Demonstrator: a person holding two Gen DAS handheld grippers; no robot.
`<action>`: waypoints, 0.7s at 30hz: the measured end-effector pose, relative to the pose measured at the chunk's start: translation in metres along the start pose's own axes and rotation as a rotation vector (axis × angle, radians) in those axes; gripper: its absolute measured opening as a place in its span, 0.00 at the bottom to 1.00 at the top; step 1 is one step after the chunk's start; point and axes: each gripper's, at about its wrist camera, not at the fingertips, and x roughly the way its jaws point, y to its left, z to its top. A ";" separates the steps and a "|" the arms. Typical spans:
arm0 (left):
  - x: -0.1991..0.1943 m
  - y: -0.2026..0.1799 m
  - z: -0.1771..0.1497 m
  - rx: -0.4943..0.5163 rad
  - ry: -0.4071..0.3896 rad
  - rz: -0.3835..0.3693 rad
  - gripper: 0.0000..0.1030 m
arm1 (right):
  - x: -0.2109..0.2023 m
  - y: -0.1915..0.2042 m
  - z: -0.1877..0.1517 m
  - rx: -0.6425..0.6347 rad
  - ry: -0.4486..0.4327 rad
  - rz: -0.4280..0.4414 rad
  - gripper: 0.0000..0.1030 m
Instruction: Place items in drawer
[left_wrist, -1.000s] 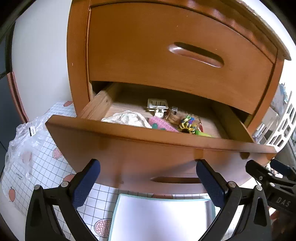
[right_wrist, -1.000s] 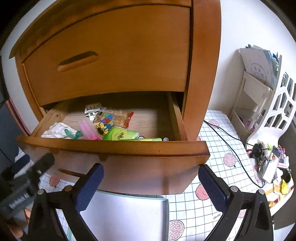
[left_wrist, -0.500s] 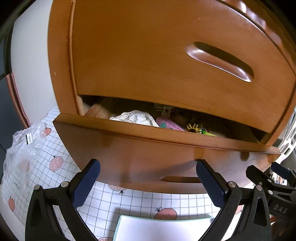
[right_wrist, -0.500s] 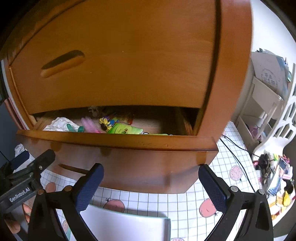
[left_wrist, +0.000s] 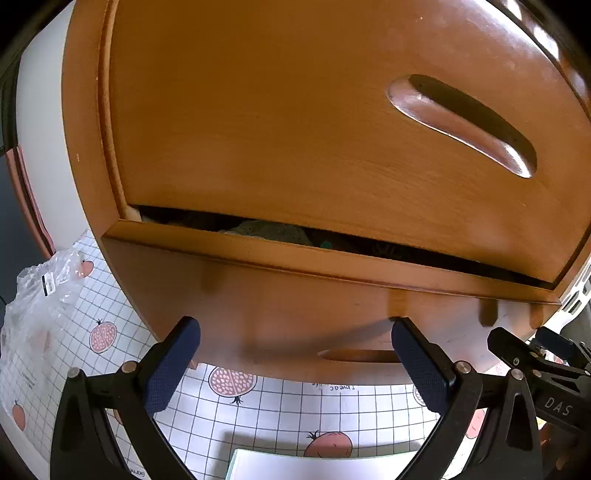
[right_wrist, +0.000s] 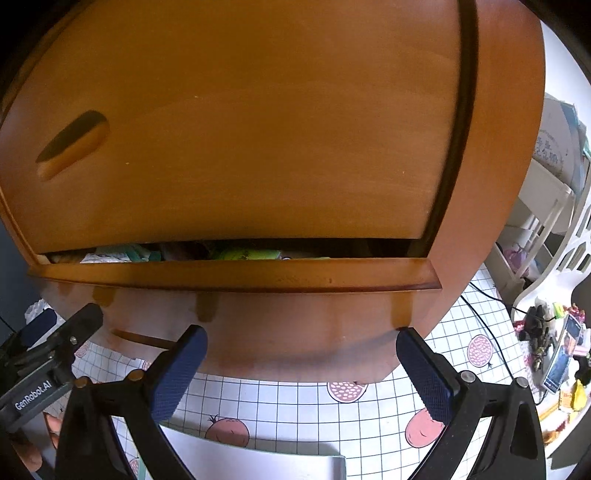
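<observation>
The lower wooden drawer (left_wrist: 295, 295) (right_wrist: 236, 273) stands only a narrow slit out of its cabinet. Through the slit I glimpse a white cloth (left_wrist: 269, 230) and a green packet (right_wrist: 243, 254); the other items are hidden. My left gripper (left_wrist: 295, 354) is open, both blue pads right up against the drawer front beside its handle slot (left_wrist: 358, 355). My right gripper (right_wrist: 301, 360) is open too, its pads close to the same front near the right end. Each gripper appears at the edge of the other's view.
The upper drawer (left_wrist: 332, 129) is closed. A checked cloth with pomegranate prints (right_wrist: 295, 402) covers the tabletop. A white tray (left_wrist: 317, 465) lies under the grippers. A crumpled plastic bag (left_wrist: 40, 295) sits left. A cable (right_wrist: 487, 321), white shelf and clutter stand right.
The lower drawer has slid inward from well open to nearly closed, hiding most of its contents. Both grippers have moved forward with it and stay open.
</observation>
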 end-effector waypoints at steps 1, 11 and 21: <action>0.001 -0.001 0.000 0.005 0.008 0.015 1.00 | 0.000 0.000 -0.001 0.002 0.002 0.001 1.00; -0.018 -0.005 -0.019 0.000 0.020 0.011 1.00 | -0.016 0.001 -0.019 -0.022 0.009 0.017 1.00; -0.063 -0.008 -0.053 0.004 0.018 -0.011 1.00 | -0.056 0.005 -0.061 -0.043 0.015 0.035 1.00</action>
